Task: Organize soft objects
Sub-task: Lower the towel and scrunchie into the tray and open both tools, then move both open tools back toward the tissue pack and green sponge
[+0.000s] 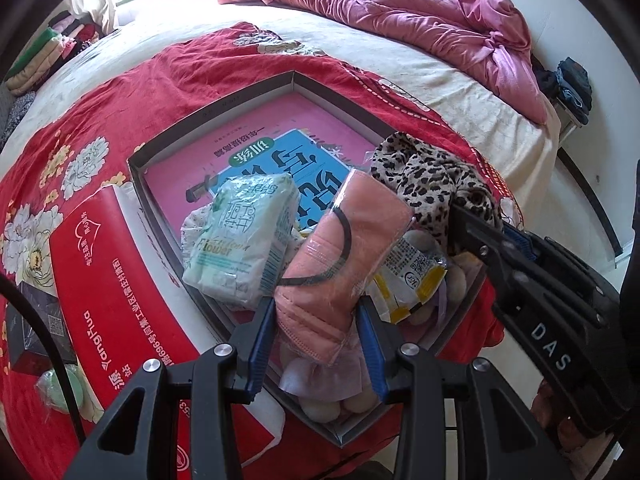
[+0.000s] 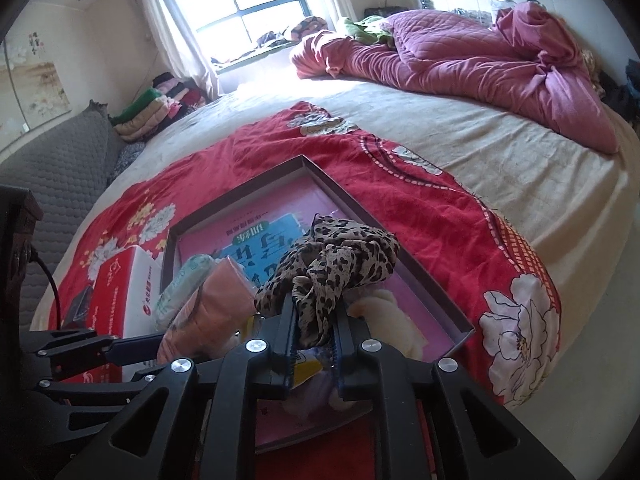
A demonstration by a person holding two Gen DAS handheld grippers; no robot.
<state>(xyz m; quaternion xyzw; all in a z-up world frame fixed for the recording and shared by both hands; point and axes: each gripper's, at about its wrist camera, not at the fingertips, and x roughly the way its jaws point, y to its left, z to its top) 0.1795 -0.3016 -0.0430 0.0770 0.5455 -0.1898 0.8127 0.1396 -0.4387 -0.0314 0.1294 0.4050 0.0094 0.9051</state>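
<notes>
My left gripper (image 1: 316, 320) is shut on a pack of pink masks (image 1: 340, 264) in clear wrap, held over the near corner of a shallow grey box (image 1: 256, 92). My right gripper (image 2: 314, 312) is shut on a leopard-print cloth (image 2: 340, 256), which bunches above the box (image 2: 400, 252); it also shows in the left wrist view (image 1: 432, 176). In the box lie a pale green tissue pack (image 1: 248, 236), a yellow-and-white packet (image 1: 412, 276), cream and lilac soft items (image 1: 332, 380), and a pink-and-blue book (image 1: 280, 148).
The box sits on a red flowered blanket (image 1: 80, 152) on a beige bed (image 2: 500, 152). A red-and-white carton (image 1: 116, 280) lies left of the box. A pink quilt (image 2: 460, 56) is heaped at the far side. Folded clothes (image 2: 160, 108) are stacked by the window.
</notes>
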